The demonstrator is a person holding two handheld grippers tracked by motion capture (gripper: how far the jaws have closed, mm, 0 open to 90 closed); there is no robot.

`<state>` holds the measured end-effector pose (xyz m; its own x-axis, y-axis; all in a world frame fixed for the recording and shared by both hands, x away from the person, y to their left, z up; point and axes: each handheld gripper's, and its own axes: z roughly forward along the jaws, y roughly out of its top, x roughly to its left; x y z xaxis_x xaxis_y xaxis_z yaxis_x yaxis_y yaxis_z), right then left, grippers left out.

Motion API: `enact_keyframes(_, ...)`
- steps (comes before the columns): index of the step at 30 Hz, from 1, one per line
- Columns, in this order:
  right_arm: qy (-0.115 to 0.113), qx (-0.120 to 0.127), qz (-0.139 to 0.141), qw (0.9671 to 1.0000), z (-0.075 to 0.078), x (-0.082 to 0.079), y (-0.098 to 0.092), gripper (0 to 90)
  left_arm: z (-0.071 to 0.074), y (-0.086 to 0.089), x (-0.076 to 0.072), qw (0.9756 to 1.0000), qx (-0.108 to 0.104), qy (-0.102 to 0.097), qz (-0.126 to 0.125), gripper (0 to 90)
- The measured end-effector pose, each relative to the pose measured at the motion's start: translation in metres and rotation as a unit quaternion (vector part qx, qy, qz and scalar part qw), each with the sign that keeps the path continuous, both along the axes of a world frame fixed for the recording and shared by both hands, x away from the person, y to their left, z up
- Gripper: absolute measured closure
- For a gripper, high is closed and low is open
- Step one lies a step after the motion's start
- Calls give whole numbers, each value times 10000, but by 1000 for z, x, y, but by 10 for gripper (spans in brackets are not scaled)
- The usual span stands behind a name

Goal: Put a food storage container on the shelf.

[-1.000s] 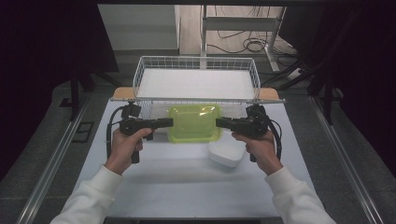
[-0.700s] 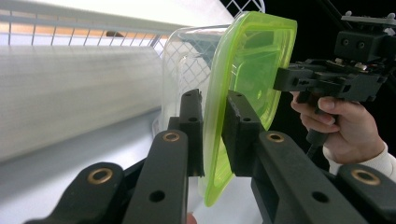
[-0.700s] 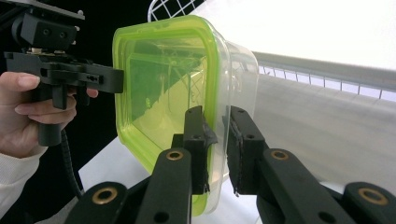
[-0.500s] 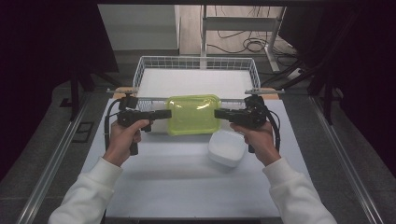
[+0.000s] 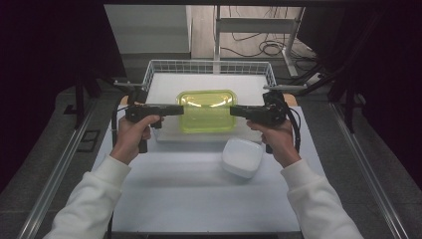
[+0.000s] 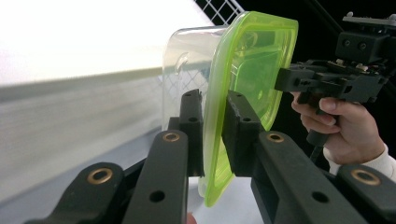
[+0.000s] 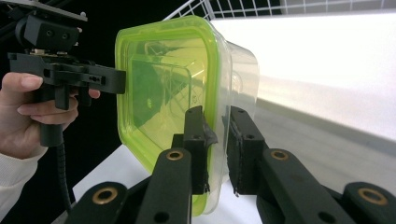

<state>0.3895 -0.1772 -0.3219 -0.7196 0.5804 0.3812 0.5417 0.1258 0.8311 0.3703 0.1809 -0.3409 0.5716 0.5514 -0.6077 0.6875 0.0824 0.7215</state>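
While both hands hold it from opposite ends, the container (image 5: 206, 110) hangs above the near edge of the wire basket (image 5: 149, 79), clear of the table (image 5: 199, 199). It is a clear plastic box with rounded corners, topped by a translucent yellow-green lid (image 6: 252, 60) whose raised rim runs round a sunken middle panel. The left gripper (image 6: 212, 135) has its matte black jaws pinched narrow on the lid's rim at one short end; the right gripper (image 7: 217, 144) clamps the rim at the opposite end in the same way (each gripper view also catches the other hand and its tool at the far side of the lid). The jaw arms are flat, blocky bars with brass-coloured rivets, and the pads look rubbery and slightly worn at the corners.

The basket is white-coated wire mesh with a smooth pale sheet lining its floor. On the table near the right hand sits a white bowl (image 5: 242, 157), squarish with soft corners and a glossy surface. The table top is a plain, matte pale blue-white.

No label or writing can be read on the container, lid or bowl. The container's clear body is hard to make out from above under the lid, the mesh behind it blurs through the plastic, and the room around the table is dark.
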Motion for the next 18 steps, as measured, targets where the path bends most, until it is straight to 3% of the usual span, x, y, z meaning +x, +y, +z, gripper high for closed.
enact_keyframes(18, 13, 6, -101, 9999, 13, 26, 1, 781, 11, 0, 34, 10000, 59, 55, 47, 794)
